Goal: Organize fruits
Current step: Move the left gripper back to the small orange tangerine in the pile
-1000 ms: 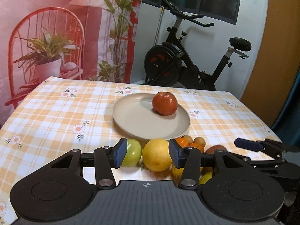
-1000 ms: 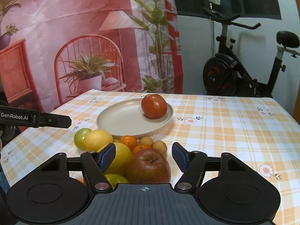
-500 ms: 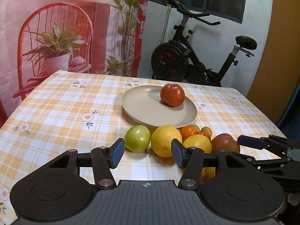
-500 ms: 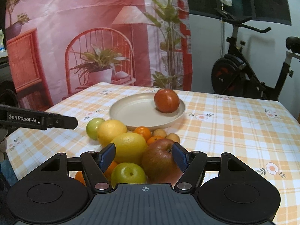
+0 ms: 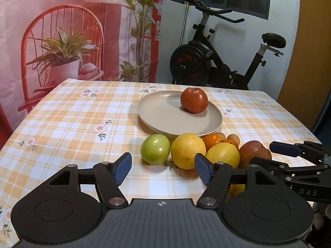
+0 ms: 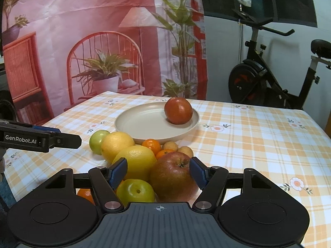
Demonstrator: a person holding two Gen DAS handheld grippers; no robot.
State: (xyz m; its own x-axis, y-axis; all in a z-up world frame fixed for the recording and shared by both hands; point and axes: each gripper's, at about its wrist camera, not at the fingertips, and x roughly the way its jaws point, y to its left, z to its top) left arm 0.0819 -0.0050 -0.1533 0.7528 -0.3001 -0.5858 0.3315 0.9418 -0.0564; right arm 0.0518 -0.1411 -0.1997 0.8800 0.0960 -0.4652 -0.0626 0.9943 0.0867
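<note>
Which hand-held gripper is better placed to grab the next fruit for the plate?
Right, probably. The right hand-held gripper is open with the red-brown apple between its fingers; the left hand-held gripper, also open, frames only tablecloth short of the green apple.

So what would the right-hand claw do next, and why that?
Probably ease the right gripper forward and close it on the big red-brown apple. Its jaws are open, the apple sits right between them, and the plate beyond holds only one red apple, so there is room for another.
</note>
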